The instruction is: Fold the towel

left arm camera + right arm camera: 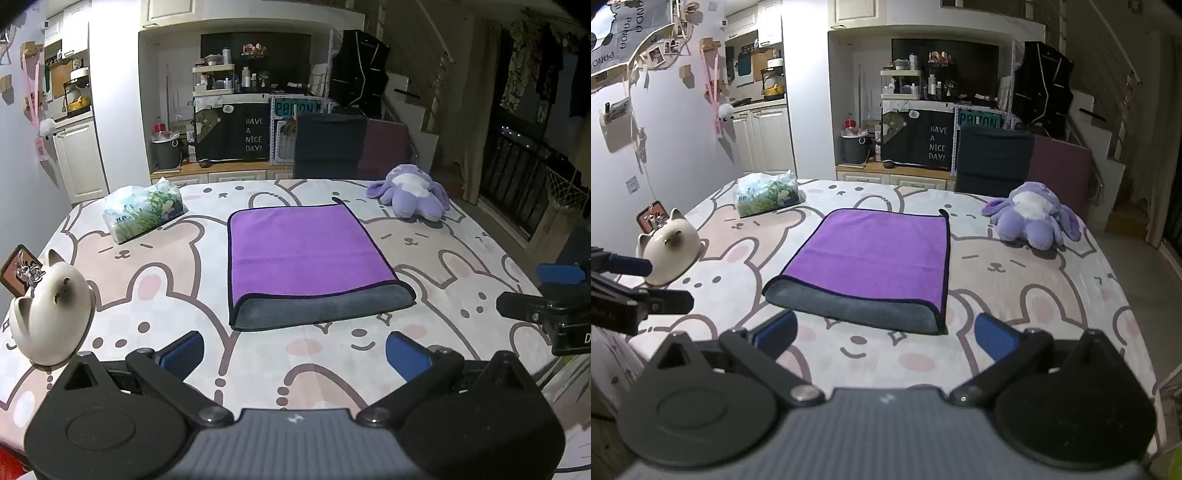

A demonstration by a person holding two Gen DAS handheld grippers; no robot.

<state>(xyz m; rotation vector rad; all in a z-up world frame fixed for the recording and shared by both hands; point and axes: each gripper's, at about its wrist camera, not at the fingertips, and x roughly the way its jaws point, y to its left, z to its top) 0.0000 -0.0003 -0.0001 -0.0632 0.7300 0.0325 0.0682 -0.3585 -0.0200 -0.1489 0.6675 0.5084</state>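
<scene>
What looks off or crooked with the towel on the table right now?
The towel is folded unevenly: its purple top layer stops short of the near edge, leaving a grey strip showing. Nothing looks spilled or damaged.

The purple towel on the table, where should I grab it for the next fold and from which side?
Grip the towel at its near corners, on the rolled grey fold edge, coming from the near side. Both grippers, left and right, hang open just short of it, and that thick edge gives the fingers something to pinch.
</scene>
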